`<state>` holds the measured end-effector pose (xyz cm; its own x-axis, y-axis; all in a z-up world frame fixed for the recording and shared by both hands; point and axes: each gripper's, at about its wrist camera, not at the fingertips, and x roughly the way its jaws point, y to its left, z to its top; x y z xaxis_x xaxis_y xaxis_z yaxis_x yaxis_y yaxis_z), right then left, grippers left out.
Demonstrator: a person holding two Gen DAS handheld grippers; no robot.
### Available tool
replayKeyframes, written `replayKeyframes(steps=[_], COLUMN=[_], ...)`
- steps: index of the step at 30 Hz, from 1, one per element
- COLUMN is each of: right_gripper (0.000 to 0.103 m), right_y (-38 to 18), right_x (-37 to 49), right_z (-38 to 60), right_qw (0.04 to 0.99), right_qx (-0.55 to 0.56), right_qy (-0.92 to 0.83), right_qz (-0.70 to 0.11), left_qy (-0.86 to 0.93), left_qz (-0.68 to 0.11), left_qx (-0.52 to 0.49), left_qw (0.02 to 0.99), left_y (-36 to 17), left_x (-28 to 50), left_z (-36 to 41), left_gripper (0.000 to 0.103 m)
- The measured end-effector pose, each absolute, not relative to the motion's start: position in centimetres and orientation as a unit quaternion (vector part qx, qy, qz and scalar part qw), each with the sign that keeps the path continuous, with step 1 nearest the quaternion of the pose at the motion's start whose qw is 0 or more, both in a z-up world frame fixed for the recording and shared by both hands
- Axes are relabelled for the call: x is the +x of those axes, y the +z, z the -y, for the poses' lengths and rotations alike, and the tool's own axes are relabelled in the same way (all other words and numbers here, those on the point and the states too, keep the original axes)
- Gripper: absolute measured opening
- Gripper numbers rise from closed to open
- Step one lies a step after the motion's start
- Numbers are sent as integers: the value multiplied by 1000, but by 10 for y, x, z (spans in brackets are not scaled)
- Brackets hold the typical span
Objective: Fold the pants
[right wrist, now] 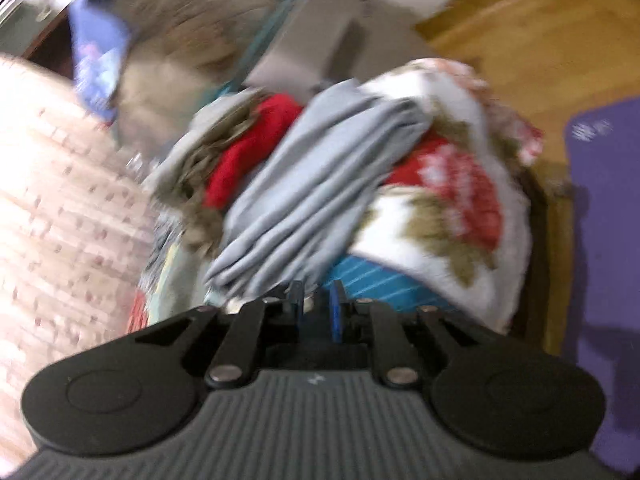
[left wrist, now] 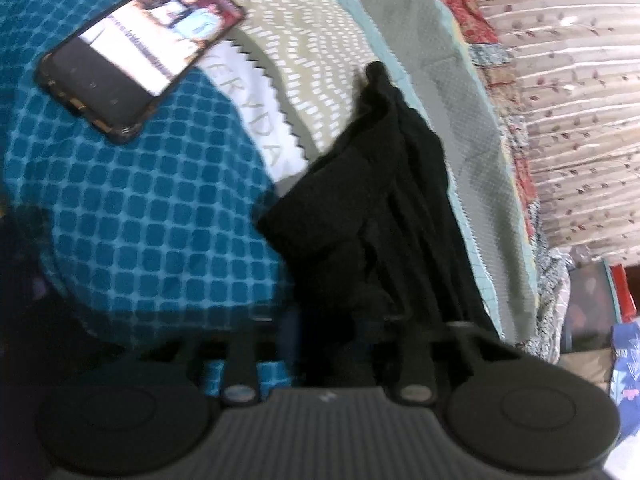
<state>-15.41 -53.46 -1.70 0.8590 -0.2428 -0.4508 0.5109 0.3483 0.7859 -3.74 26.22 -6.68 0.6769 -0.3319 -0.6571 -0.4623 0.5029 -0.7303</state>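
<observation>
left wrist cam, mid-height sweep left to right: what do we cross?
Blue checked blanket → black pants → pale green quilt → red floral quilt border → beige striped floral bedding.

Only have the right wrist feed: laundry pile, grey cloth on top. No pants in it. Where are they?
Observer: The black pants lie bunched on a pale green quilt, in the left wrist view.
Operator: Anything close by them?
Observer: A phone with its screen lit lies on a blue checked blanket, to the pants' left in that view.
</observation>
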Motion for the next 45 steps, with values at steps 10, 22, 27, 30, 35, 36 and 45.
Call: replayKeyframes(steps=[10,22,27,30,35,36,45], right_gripper=[20,20,18,20,20,20,20], right_y=[-8,-29,-44,-29,-14,-13,10], right_x=[-81,-28,-21,-24,-22,-21,12], right_z=[426,286,293,301,322,328,359], right_qw=[855,846,817,825,838,840,862], right_qx=[446,311,360,354,360,364,357], right_qy=[-67,105,97,99,84,78,16], right_qz=[-257,-420,-440,-430,-400,-395,-361], left_qy=[12,64,103,98,87,84,38], left_qz=[-388,-337,-371,-355,-282,-282,-337], left_qx=[-518,-487,-503,-477,-435,-421,-234], left_qw=[762,803,773,798,851,858,911], left_y=[-77,-43,-63,-40,12,18,30], left_x=[-27,-91,-104,-104,-81,-69,93], left_z=[-261,-300,-310,-311,-324,-325,-280], left_gripper=[48,8,25,27,28,28,50])
